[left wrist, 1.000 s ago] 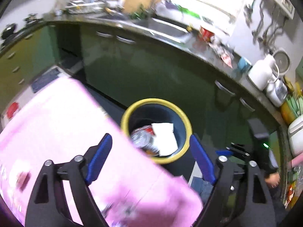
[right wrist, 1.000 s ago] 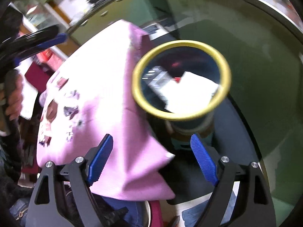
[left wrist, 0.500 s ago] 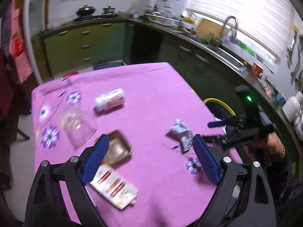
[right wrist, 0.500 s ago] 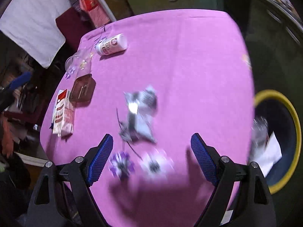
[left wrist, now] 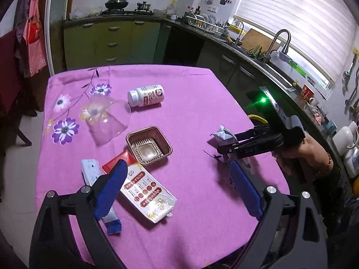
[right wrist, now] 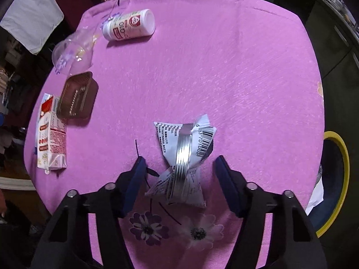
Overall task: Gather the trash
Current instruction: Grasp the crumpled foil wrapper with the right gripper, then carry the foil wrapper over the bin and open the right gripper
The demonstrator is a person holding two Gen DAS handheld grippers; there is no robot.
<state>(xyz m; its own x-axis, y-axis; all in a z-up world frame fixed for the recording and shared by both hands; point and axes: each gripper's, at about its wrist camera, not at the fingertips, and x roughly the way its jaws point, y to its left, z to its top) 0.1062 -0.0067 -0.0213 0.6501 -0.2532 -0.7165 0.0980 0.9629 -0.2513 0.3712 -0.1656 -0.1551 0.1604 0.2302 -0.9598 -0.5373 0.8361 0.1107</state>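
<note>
Right gripper [right wrist: 179, 179] jaws closing around wrapper [right wrist: 184, 157]

Daylight enters through the blinds [left wrist: 298, 22] at the upper right of the left wrist view and washes that window out to near white. The far cabinets away from the blinds sit dim. On the pink tablecloth [left wrist: 190, 103] light is even, with short soft shadows beside each item. Both views are sharp at centre; fisheye bending curves the tablecloth's edges and darkens the corners. In the right wrist view the cloth [right wrist: 202, 67] looks slightly grainy, perhaps from low light.
</note>
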